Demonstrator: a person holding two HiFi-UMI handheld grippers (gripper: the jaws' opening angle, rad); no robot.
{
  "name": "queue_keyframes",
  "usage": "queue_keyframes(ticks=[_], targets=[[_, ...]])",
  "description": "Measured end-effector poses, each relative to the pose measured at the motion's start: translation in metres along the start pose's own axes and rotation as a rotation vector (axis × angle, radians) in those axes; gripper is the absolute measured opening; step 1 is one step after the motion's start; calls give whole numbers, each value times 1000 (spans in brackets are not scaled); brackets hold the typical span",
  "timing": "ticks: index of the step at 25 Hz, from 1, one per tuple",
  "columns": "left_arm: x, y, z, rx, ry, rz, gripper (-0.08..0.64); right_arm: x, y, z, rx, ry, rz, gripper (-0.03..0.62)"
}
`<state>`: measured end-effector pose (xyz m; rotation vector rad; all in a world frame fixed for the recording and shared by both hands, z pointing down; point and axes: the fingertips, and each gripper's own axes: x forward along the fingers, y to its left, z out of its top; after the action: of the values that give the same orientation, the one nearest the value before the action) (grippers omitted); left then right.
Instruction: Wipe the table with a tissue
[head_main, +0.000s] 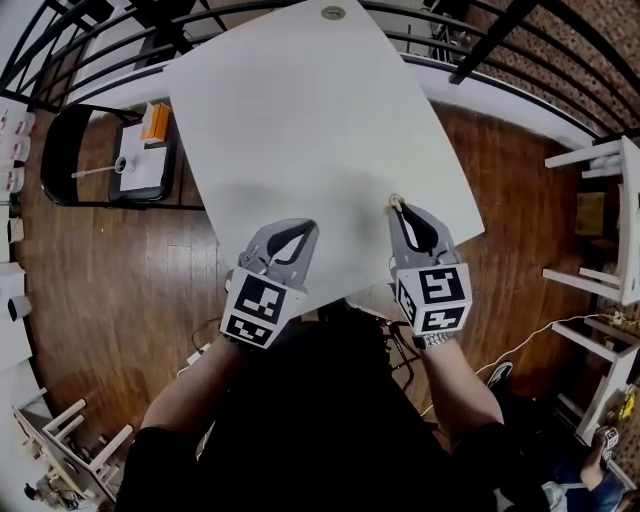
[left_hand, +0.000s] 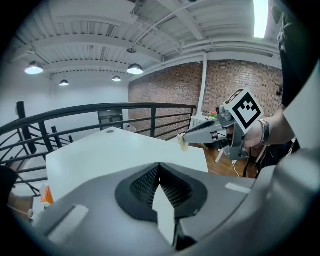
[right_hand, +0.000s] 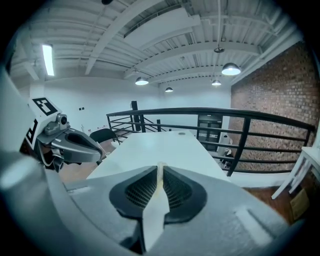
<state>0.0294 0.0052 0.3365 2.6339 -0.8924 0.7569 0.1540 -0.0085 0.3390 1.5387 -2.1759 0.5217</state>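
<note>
Your right hand-held gripper (head_main: 398, 207), clamped on what looks like a small cream tissue scrap (left_hand: 183, 144), points from the tabletop's (head_main: 300, 110) near right corner toward its far edge; your left hand-held gripper (head_main: 304, 229) is clenched empty.

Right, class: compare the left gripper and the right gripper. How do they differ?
The right gripper pinches a cream scrap of tissue at its tip; the left gripper shows none there. The right one is over the near right corner of the table, the left over its near edge. Both have their jaws together.
</note>
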Motion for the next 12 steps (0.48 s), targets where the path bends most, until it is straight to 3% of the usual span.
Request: queue_keyframes(ticks=[12], targets=[[-34,-1,14,35,-82,-15,11,-40,58,26,-22,-71,9,26]])
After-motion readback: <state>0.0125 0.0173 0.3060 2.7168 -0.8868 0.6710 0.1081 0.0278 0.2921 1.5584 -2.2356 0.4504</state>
